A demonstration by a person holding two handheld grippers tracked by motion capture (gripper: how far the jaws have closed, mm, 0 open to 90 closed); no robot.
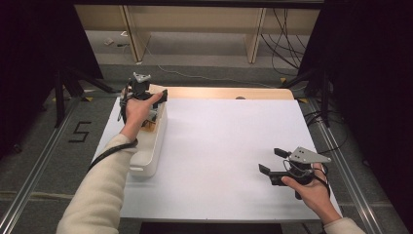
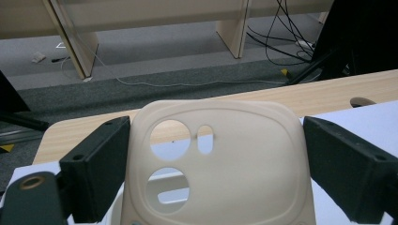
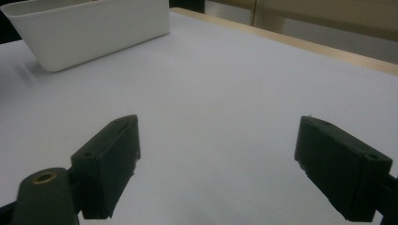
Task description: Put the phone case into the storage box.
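A cream plastic part [image 2: 234,154] with two round holes and two slots stands upright between the wide-set jaws of my left gripper [image 2: 216,159]. Its side edges reach both jaws. In the high view the left gripper [image 1: 144,95] hovers over the far end of a long white bin [image 1: 148,156] at the table's left. Something tan [image 1: 152,125] lies inside the bin, under the hand. My right gripper [image 1: 271,161] is open near the front right of the white table sheet [image 1: 219,146], low over bare surface, with nothing between its jaws [image 3: 218,159].
A wooden table edge [image 1: 219,92] runs along the far side with a small cable hole [image 1: 240,98]. Black stands and cables sit on the floor at both sides. In the right gripper view the white bin [image 3: 94,28] is far off at upper left.
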